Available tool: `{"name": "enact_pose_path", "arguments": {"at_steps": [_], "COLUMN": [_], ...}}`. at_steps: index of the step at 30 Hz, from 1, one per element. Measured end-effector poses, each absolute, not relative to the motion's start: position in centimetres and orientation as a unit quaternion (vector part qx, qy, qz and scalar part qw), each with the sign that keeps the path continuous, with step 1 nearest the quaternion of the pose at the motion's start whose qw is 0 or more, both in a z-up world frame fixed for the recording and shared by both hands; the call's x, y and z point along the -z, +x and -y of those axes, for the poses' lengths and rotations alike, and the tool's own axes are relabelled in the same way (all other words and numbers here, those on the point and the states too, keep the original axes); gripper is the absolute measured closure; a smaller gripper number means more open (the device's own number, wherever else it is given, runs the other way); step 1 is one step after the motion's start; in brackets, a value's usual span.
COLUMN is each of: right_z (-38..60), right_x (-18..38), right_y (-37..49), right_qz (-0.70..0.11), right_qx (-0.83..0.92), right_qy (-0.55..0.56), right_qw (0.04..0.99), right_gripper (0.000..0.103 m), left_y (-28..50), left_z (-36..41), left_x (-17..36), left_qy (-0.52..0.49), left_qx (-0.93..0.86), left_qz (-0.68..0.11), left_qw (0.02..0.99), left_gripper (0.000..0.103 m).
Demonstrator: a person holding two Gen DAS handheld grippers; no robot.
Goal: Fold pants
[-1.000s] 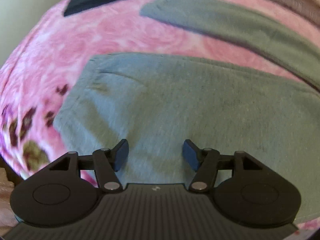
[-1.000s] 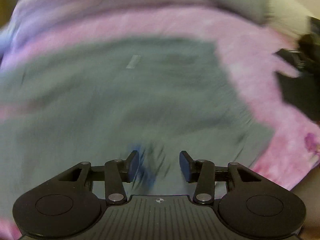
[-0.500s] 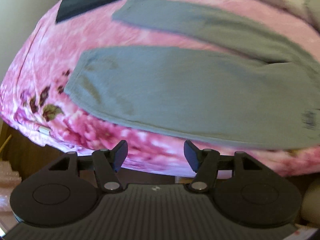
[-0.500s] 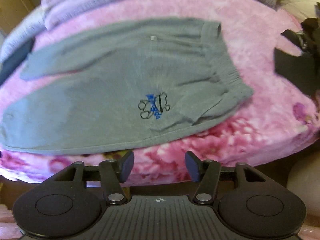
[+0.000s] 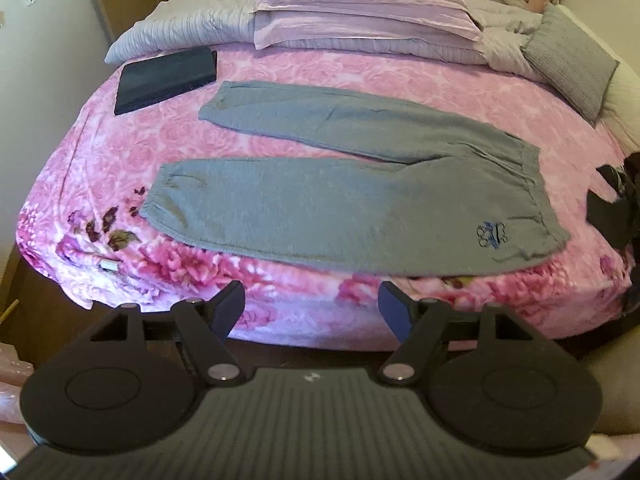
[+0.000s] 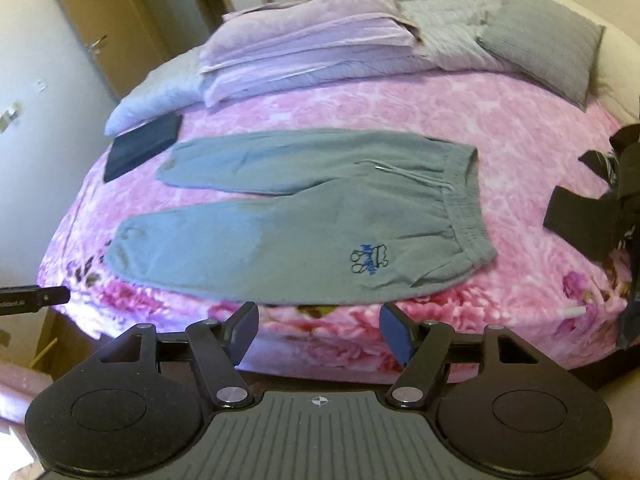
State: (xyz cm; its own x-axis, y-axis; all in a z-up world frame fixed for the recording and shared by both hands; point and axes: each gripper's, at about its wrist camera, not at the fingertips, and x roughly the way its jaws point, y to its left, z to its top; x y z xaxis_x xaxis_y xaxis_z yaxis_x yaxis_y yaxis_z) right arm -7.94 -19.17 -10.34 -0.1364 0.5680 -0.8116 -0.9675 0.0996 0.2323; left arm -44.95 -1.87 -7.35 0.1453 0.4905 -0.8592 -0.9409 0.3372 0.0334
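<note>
Grey sweatpants (image 5: 340, 208) (image 6: 304, 236) lie flat on a pink floral blanket (image 5: 304, 80) (image 6: 520, 152), legs spread apart toward the left, waistband at the right. A blue embroidered logo (image 5: 491, 235) (image 6: 369, 261) marks the near hip. A drawstring (image 6: 404, 174) lies by the waistband. My left gripper (image 5: 312, 306) is open and empty, held back off the bed's near edge. My right gripper (image 6: 319, 330) is also open and empty, in front of the near edge below the logo.
A dark folded garment (image 5: 166, 78) (image 6: 142, 146) lies at the far left of the bed. Lilac pillows (image 5: 360, 12) (image 6: 308, 44) and a grey cushion (image 5: 568, 60) (image 6: 544, 40) line the headboard side. Black items (image 5: 614, 208) (image 6: 592, 208) sit at the right edge. A wall and door stand at the left.
Both grippers have pulled back from close over the pants to beyond the bed's near edge, so the whole garment is in view. Both stayed open and empty.
</note>
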Motion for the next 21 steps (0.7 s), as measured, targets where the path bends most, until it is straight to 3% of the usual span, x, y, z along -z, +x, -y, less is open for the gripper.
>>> {"name": "enact_pose_path", "arguments": {"at_steps": [21], "right_z": [19.9], "right_x": [10.8], "right_y": [-11.6], "right_qz": [-0.424], "right_qx": [-0.624], "right_qy": [-0.298], "right_qw": [0.585], "right_gripper": [0.038], "left_y": [-45.6], "left_z": [4.5], "left_x": [6.2], "left_qy": [-0.268], "left_qx": [-0.5], "left_qz": [-0.431], "left_qw": [0.701], "left_gripper": [0.033]}}
